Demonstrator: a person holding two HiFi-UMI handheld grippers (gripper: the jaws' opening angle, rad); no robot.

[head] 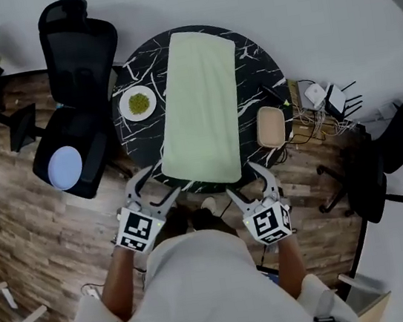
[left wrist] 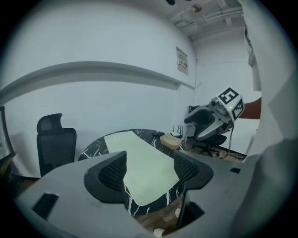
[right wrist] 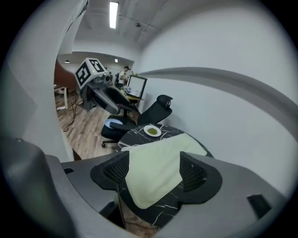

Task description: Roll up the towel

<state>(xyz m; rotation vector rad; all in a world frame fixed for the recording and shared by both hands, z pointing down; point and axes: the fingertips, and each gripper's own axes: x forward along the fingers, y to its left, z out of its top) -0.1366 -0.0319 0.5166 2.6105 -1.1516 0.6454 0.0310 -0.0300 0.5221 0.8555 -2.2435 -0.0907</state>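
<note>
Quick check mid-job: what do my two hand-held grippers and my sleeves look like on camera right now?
The left hand-held gripper and the right hand-held gripper match: grey bodies with black, curved jaws lined by mesh-textured pads. Each carries a white cube printed with black square markers. The person wears a pale short-sleeved shirt, leaving the forearms bare.

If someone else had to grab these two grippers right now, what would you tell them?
Left gripper: open, empty, just short of the round table's near edge.
Right gripper: the same.
Towel: flat and unrolled along the table, between a plate and a tan tray.
Done: nothing rolled yet.
Left: the whole roll, probably starting from the near end.
</note>
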